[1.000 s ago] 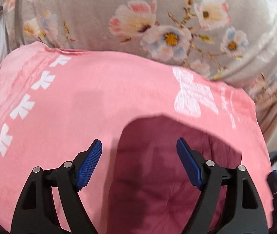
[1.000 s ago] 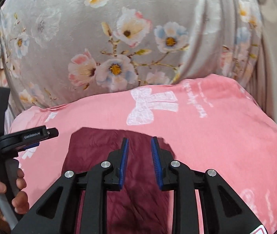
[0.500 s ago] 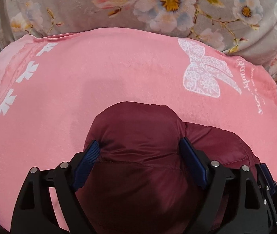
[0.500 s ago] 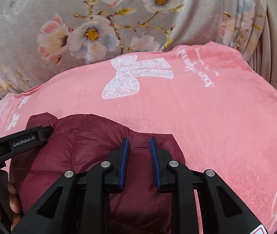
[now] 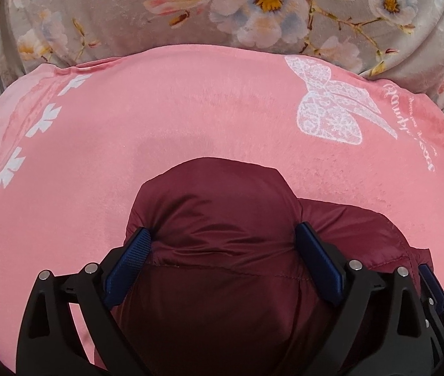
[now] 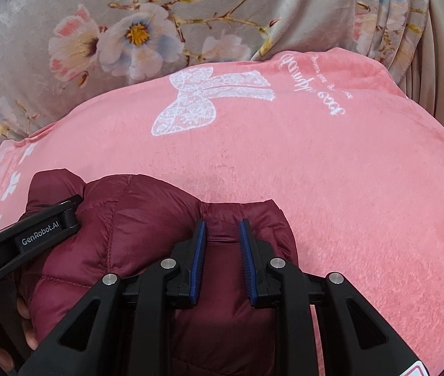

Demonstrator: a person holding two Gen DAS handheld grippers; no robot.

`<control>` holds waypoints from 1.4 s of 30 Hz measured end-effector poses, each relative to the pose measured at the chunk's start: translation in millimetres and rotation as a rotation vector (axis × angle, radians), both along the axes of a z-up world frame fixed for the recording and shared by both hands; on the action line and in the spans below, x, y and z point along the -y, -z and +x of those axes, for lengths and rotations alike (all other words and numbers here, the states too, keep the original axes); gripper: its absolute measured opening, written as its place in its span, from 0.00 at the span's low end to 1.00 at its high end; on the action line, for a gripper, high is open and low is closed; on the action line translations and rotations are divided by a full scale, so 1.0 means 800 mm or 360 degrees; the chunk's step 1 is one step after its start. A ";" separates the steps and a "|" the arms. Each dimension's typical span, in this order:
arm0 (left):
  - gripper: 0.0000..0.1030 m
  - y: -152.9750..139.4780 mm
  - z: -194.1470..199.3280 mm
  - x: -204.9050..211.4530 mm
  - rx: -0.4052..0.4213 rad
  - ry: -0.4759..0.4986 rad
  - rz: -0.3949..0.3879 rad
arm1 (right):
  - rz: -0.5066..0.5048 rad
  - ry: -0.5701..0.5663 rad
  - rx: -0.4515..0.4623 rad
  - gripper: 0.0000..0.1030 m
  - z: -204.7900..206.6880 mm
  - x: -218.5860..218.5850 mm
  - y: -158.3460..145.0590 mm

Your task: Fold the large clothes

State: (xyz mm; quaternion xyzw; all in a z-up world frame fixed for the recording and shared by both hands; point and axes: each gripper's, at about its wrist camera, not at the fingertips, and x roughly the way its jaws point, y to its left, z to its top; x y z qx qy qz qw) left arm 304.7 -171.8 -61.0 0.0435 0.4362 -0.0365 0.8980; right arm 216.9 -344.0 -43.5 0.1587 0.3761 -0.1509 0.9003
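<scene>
A maroon puffer jacket (image 5: 222, 250) lies bunched on a pink blanket (image 5: 190, 119). It also shows in the right wrist view (image 6: 147, 219). My left gripper (image 5: 222, 244) has its jaws wide apart, with a thick puffed fold of the jacket filling the gap and touching both blue pads. My right gripper (image 6: 222, 232) is shut on a narrower fold of the jacket's edge. The left gripper's black body (image 6: 34, 235) sits on the jacket at the left of the right wrist view, with the person's hand below it.
The pink blanket (image 6: 331, 188) has a white lace bow print (image 6: 206, 100) and white script. Behind it lies a grey floral blanket (image 6: 128, 31) in folds. The right gripper's edge (image 5: 435, 291) shows at the left wrist view's lower right.
The jacket came from a flat dark patch below the grippers into a bunched mass held up between the jaws. Both grippers moved forward over the pink blanket, and the view shifted closer.
</scene>
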 end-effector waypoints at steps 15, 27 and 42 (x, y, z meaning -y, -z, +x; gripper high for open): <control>0.90 0.010 -0.003 0.008 0.0046 0.0002 0.0080 | -0.0097 -0.0004 -0.0112 0.20 0.011 -0.009 0.007; 0.93 0.011 -0.002 0.005 0.0003 -0.0006 0.0092 | -0.0182 0.0034 -0.0145 0.21 0.012 -0.016 0.002; 0.92 -0.041 -0.101 -0.147 -0.0362 0.0030 -0.0386 | 0.0349 0.0029 -0.0050 0.69 -0.173 0.001 -0.029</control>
